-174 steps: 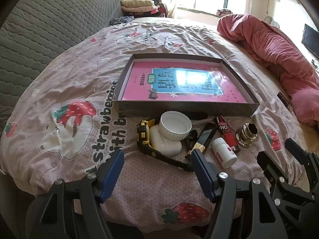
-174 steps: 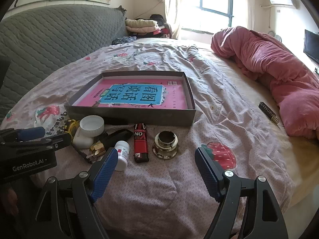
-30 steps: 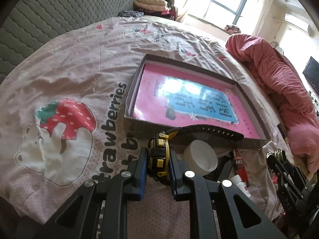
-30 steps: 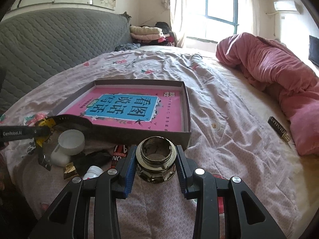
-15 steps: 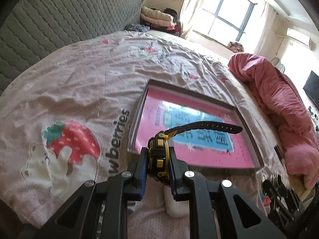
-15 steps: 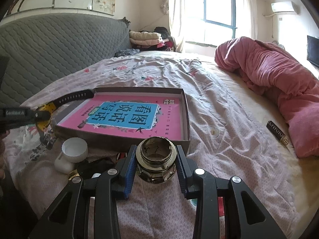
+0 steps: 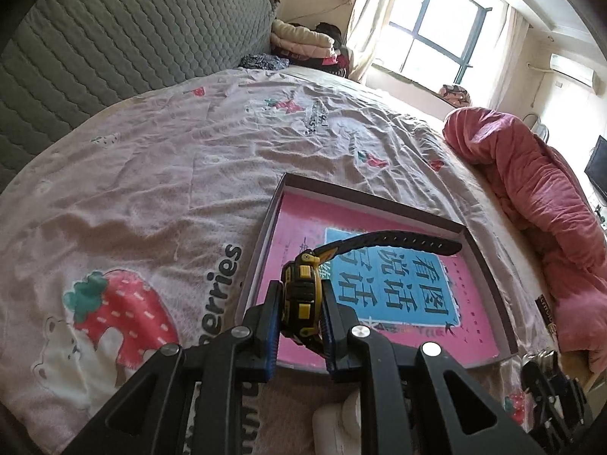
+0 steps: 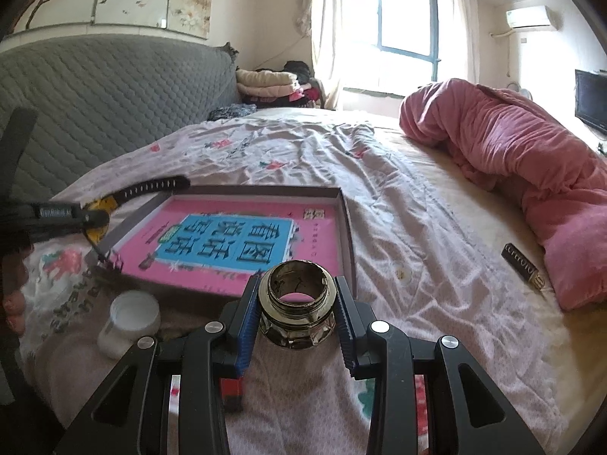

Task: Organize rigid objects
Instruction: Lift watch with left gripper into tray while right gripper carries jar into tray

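Note:
My left gripper (image 7: 300,326) is shut on a yellow-and-black wristwatch (image 7: 301,295), held in the air over the near left corner of a shallow dark box (image 7: 489,261) lined with a pink and blue book cover. The watch strap (image 7: 394,242) sticks out over the box. In the right wrist view the same watch (image 8: 102,208) hangs at the box's left edge (image 8: 132,214). My right gripper (image 8: 296,326) is shut on a metal glass-bodied jar (image 8: 296,311), lifted just in front of the box's near wall.
A white jar (image 8: 127,322) lies on the strawberry-print bedsheet (image 7: 151,174) near the box. A red lighter (image 8: 231,388) shows under my right gripper. A dark small case (image 8: 521,265) lies beside the rolled pink quilt (image 8: 512,151). A grey headboard (image 7: 95,57) stands at the left.
The left gripper has lifted the watch up and forward, from beside the white jar to over the box's near left corner. The right gripper holds the metal jar nearly still.

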Tool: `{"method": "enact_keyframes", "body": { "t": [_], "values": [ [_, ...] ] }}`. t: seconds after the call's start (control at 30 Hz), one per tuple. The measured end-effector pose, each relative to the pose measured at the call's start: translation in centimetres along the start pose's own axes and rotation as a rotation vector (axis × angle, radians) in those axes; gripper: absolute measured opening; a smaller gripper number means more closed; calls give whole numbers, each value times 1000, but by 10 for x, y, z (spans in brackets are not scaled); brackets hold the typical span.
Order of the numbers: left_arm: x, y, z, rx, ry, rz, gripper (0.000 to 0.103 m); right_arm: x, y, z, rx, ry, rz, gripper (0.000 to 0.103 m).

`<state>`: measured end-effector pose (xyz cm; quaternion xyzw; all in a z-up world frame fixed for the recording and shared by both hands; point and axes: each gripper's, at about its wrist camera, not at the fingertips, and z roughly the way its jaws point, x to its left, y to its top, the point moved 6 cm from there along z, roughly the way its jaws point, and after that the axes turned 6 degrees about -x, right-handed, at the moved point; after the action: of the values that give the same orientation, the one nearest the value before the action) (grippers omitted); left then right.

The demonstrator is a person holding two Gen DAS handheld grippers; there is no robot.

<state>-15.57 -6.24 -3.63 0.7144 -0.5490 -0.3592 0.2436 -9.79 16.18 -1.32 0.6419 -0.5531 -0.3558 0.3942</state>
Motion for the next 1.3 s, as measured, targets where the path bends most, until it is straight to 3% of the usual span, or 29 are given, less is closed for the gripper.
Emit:
{"method": "enact_keyframes", "body": {
  "t": [0.63, 1.3],
  "values": [
    [0, -9, 36, 40, 89, 21, 19, -7, 17, 45, -16, 19, 25, 37],
    [-2, -20, 51, 62, 114, 74, 19, -8, 17, 64, 35, 33, 16, 37]
  ]
}}
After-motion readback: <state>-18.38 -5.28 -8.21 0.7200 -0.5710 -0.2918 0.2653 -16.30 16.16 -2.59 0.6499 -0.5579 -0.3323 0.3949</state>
